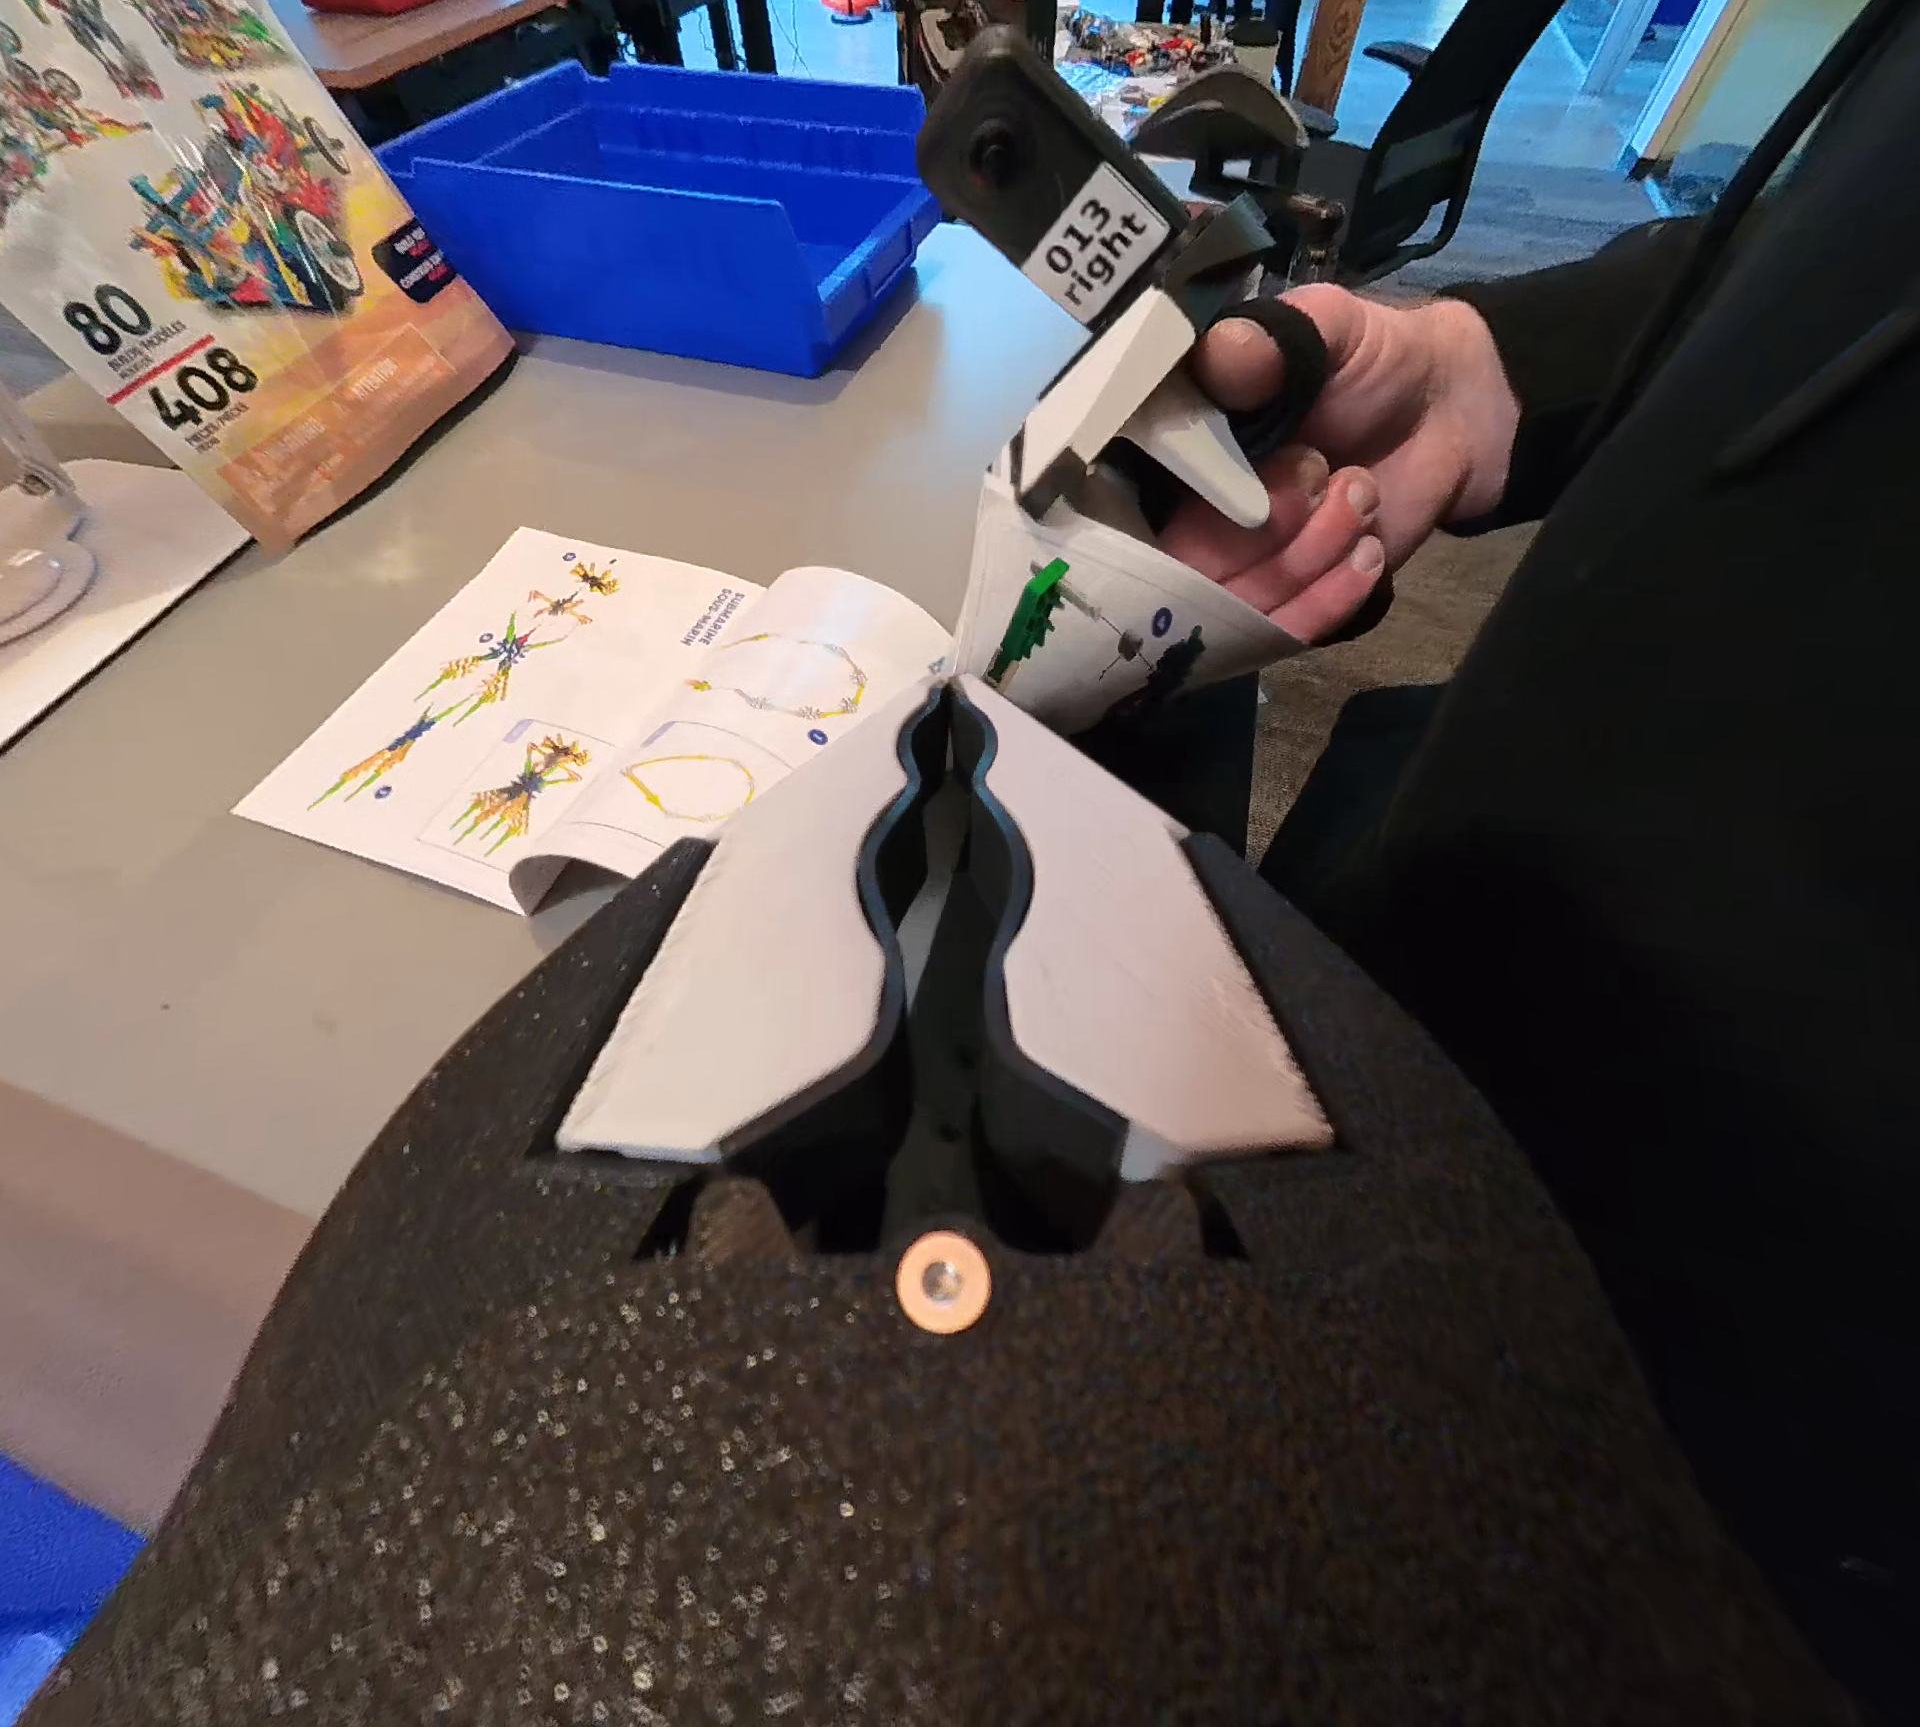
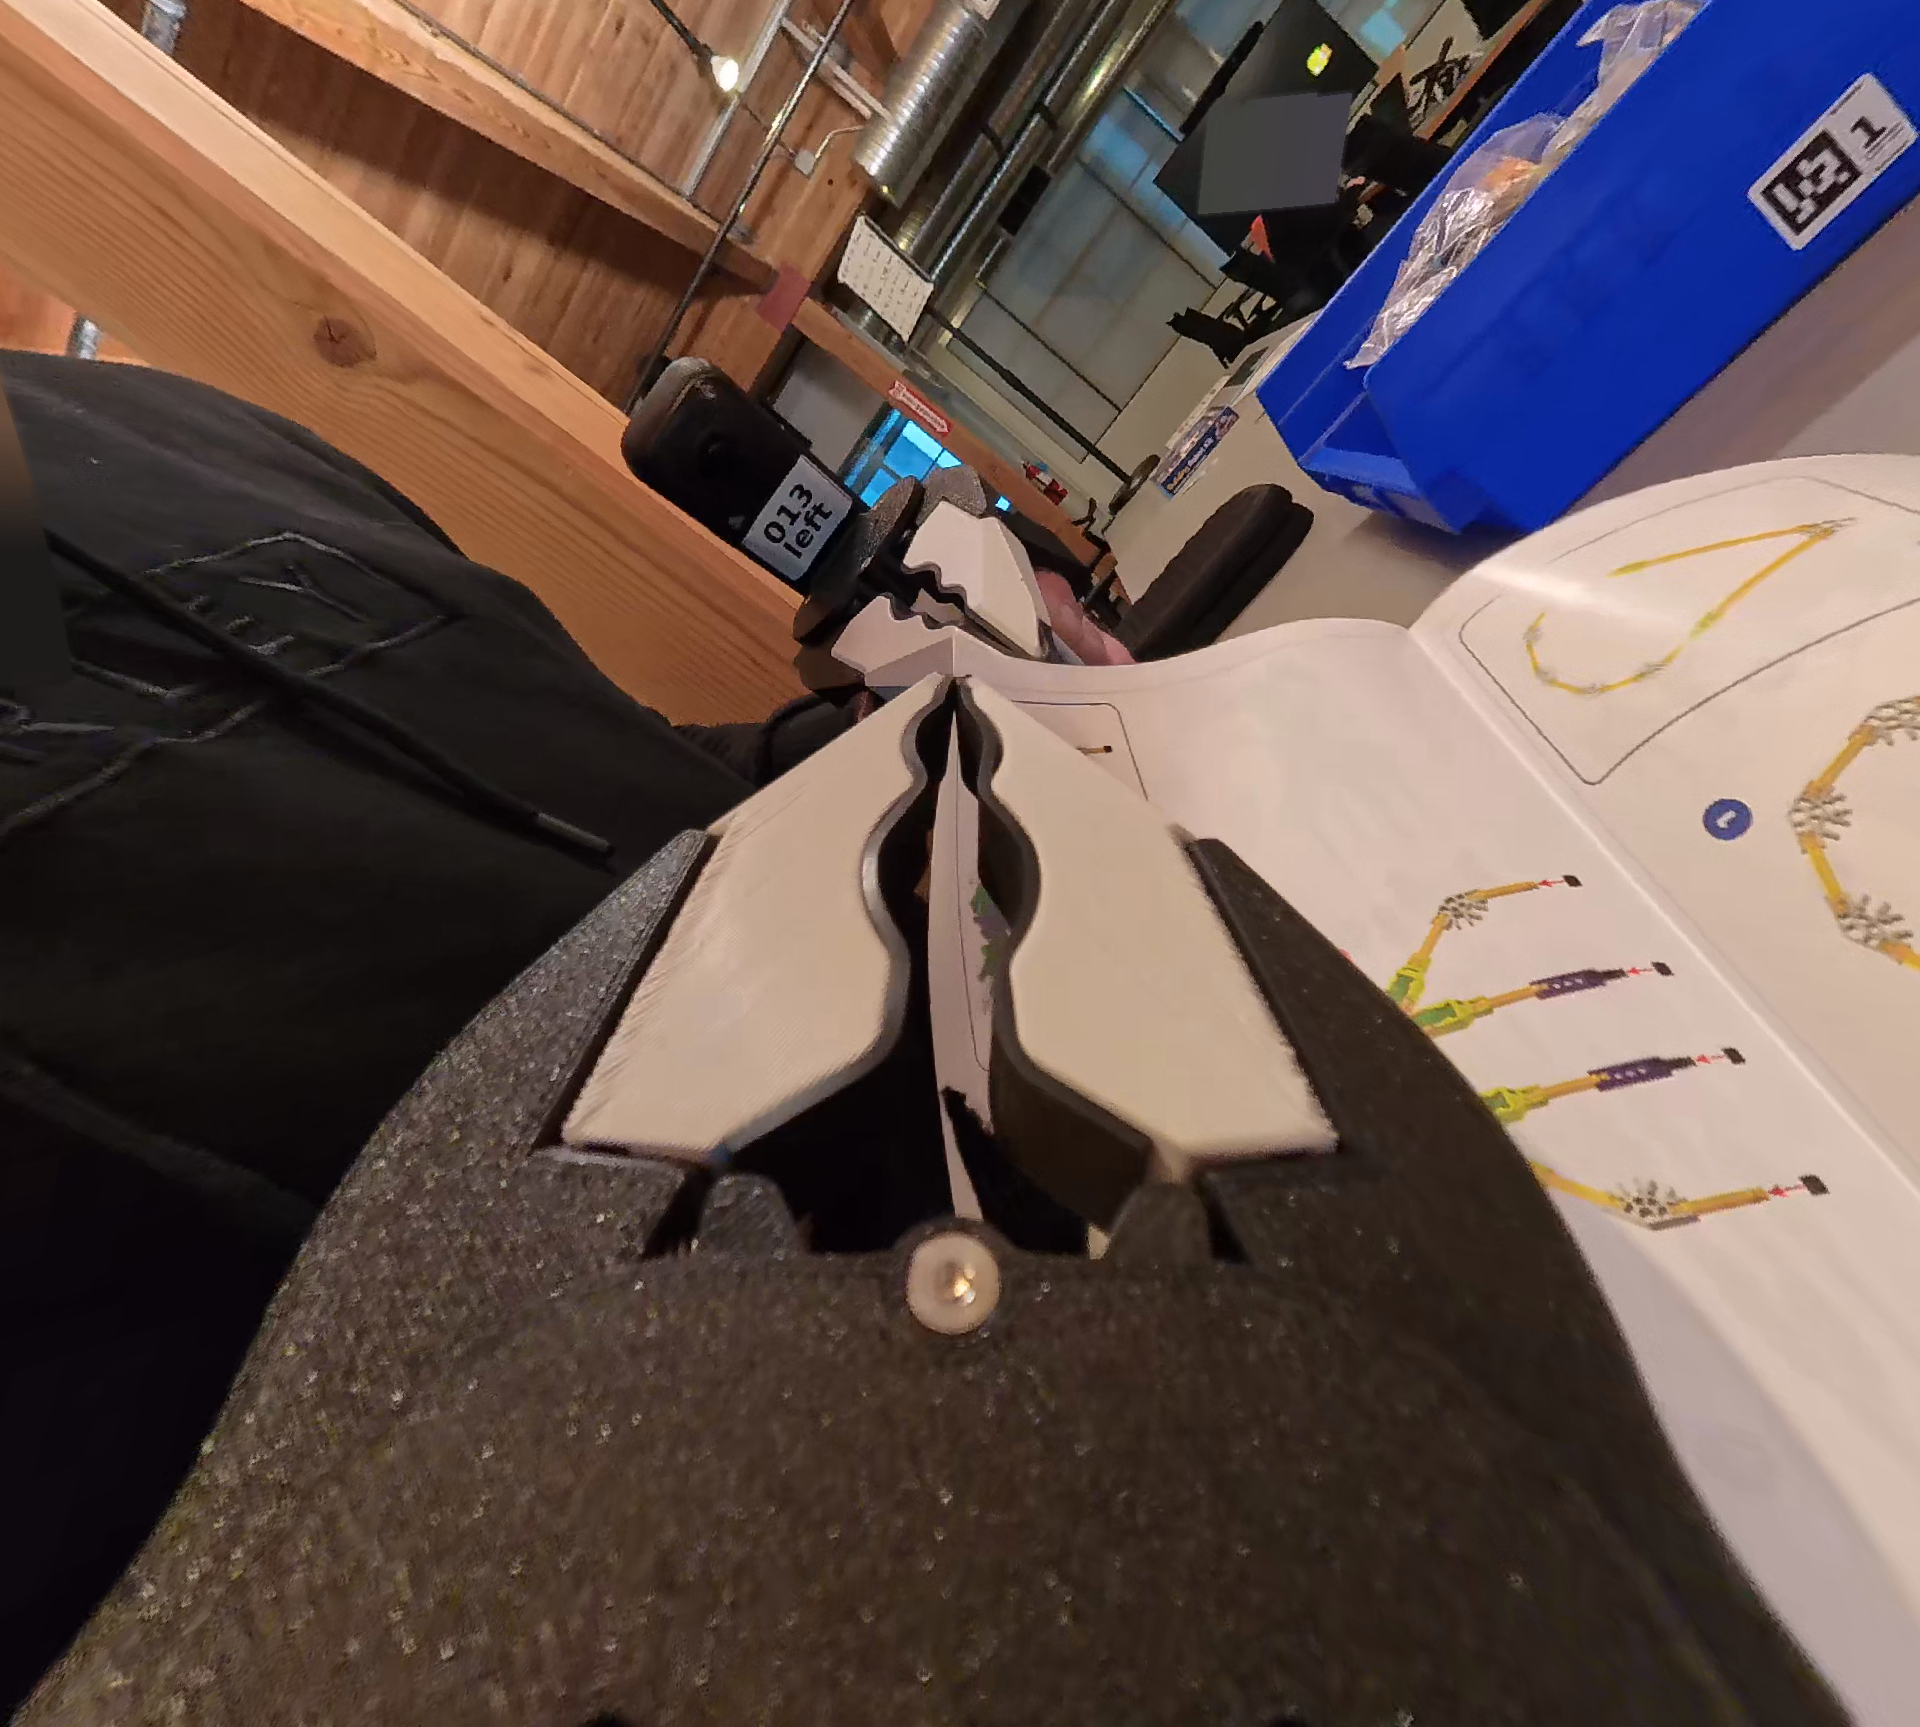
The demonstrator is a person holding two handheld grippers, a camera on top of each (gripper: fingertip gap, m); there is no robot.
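Note:
An open instruction booklet point(image 1: 499, 721) with coloured building diagrams lies on the grey table point(image 1: 260, 950). Its right-hand page point(image 1: 1112, 628) is lifted and curled up. My right gripper point(image 1: 1039, 482), held by a hand point(image 1: 1382, 430), is shut on that page's upper edge. In the right wrist view the paper runs between its shut fingers point(image 2: 953, 690), with the booklet point(image 2: 1351, 794) spread to the right. My left gripper point(image 1: 951, 695) is shut at the lower part of the same page, a white sliver showing between its jaws. It also shows in the right wrist view point(image 2: 940, 638).
A blue plastic bin point(image 1: 665, 223) stands behind the booklet; in the right wrist view point(image 2: 1610, 275) it holds clear bags of parts. A large building-kit box point(image 1: 187, 171) stands at the left. The person's black clothing point(image 1: 1662, 846) fills the right side past the table edge. My left and right fingertips are right by each other.

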